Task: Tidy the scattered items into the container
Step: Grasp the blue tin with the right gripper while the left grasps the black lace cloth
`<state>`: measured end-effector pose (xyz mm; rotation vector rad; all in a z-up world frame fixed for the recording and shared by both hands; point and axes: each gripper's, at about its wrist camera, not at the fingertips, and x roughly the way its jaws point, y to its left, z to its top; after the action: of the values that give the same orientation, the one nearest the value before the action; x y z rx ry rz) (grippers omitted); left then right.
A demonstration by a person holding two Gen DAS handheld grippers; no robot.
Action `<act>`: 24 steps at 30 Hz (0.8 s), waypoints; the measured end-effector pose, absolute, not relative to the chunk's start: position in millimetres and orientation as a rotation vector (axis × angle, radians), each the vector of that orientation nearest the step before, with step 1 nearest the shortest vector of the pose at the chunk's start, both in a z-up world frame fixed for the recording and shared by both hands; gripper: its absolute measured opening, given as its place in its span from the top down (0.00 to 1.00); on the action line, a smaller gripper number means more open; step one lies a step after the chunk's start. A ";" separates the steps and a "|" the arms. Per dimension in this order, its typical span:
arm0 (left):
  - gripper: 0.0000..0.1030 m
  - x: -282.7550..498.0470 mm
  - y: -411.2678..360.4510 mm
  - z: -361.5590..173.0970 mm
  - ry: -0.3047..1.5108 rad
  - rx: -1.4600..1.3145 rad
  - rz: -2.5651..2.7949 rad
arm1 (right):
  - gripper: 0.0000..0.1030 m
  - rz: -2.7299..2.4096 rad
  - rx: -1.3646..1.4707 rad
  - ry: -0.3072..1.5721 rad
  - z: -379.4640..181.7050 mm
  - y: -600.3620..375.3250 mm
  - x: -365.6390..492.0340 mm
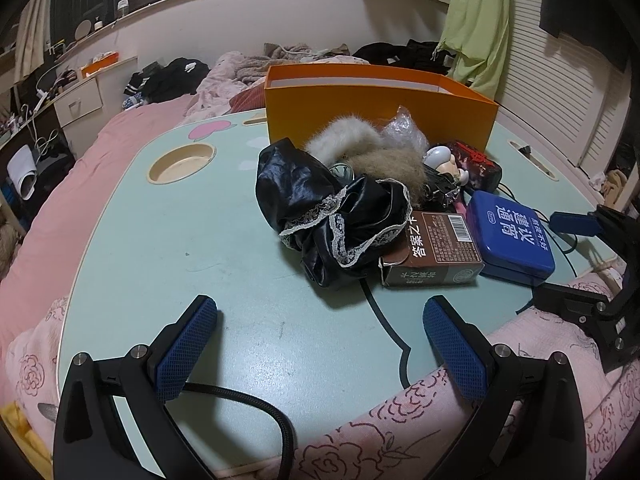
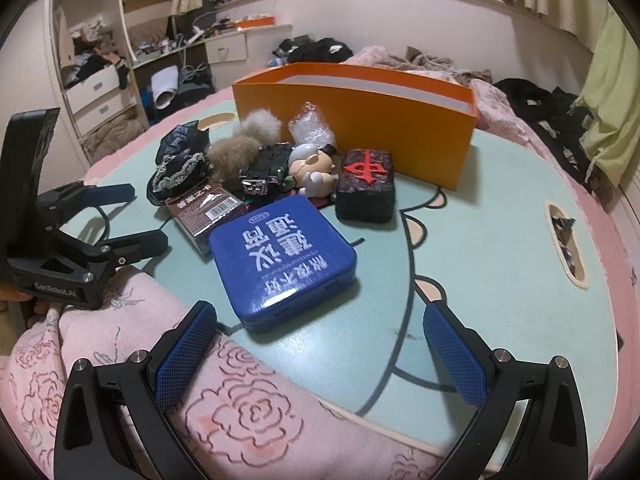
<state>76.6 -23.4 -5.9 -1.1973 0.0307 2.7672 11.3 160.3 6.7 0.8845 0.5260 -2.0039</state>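
Lying nearest the right tool is the flat blue rectangular tin with white lettering, which is resting on the pale green cartoon-printed desk just ahead of that tool's spread blue-padded fingers, slightly toward their left side. Both tools are gaping wide and gripping nothing; the left tool is hovering over a bare stretch of the desk, with the crumpled black satin cloth with white lace trim straight ahead of it and the brown printed carton beyond to its right. From the left wrist view the tin is sitting well off to the right, so the right hand is looking like the nearer one for it. The tin's long axis is running diagonally away from the right tool, tilting toward the open orange rectangular cardboard box, which is standing at the far side of the desk behind the pile. A fluffy beige fur piece, a small pale doll figure and a dark block with a red character are crowding between tin and box, so nothing is yet appearing to be inside it, though its floor is hidden.
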 end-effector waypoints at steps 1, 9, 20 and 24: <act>0.00 76.9 -23.6 -6.0 0.030 -1.197 2.767 | 0.00 -1.991 0.879 0.530 7.0 156.1 10.2; 0.00 77.5 -22.7 -4.0 0.029 -1.186 2.763 | 0.14 -1.911 0.832 0.658 7.0 111.6 7.0; 0.00 59.2 -32.4 28.5 -0.079 -1.105 2.801 | 0.36 -1.939 0.735 0.422 15.2 151.3 11.5; 0.14 29.9 -46.7 28.3 -0.223 -1.180 2.797 | 0.36 -1.959 0.787 0.434 10.4 148.8 7.4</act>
<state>29.9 -46.7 28.3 -1.1805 -0.2231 2.7971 7.4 148.8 10.4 0.7869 0.4339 -1.9587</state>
